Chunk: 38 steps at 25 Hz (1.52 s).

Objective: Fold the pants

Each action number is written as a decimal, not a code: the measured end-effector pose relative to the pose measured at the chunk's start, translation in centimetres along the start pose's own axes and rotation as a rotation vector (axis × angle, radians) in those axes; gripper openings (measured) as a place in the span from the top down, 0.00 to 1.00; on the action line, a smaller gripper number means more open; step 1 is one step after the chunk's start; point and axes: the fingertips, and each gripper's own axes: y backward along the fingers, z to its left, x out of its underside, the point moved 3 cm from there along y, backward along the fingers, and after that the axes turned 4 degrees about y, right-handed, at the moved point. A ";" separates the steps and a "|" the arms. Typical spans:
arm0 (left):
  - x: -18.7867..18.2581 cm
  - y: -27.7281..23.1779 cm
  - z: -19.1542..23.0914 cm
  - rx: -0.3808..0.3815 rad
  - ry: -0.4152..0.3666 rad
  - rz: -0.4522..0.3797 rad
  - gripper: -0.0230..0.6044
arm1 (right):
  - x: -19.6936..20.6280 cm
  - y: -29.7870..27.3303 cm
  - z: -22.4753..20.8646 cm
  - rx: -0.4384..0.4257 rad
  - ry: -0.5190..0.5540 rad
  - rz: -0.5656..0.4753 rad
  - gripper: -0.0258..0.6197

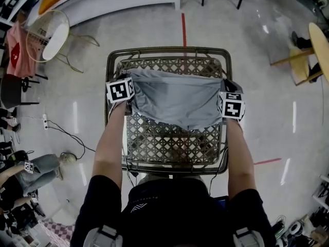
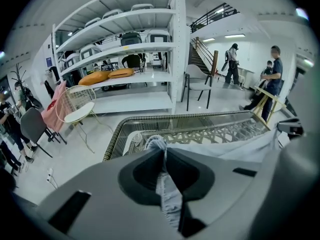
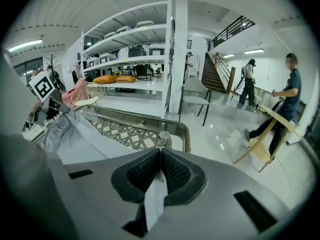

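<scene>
Grey pants point(image 1: 177, 99) hang stretched between my two grippers over the far half of a glass-topped wicker table point(image 1: 169, 143). My left gripper point(image 1: 126, 92) is shut on the pants' left edge, and a bunch of grey cloth point(image 2: 162, 176) shows pinched between its jaws. At the right edge my right gripper point(image 1: 225, 101) is shut on the pants too, with a thin fold of cloth point(image 3: 156, 196) clamped between its pads. The lower hem sags toward the table's middle.
A white wire chair point(image 1: 49, 35) stands at the far left. White shelving point(image 2: 125, 49) rises beyond the table. A grey chair point(image 3: 196, 96) sits by a pillar. People stand at the right near a wooden frame point(image 3: 262, 134). Cables point(image 1: 61, 133) lie on the floor at the left.
</scene>
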 end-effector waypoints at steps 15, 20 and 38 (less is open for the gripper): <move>-0.5 -0.7 0.3 -0.043 -0.022 0.011 0.79 | 0.6 -1.4 -0.5 0.000 -0.009 0.007 0.89; -0.5 -0.2 0.5 -0.037 -0.035 0.011 0.66 | -0.4 -0.4 -1.3 0.038 -0.044 -0.046 0.89; 3.3 4.7 -0.9 0.040 -0.114 -0.019 0.93 | 0.9 6.1 4.7 -0.076 -0.030 -0.113 0.89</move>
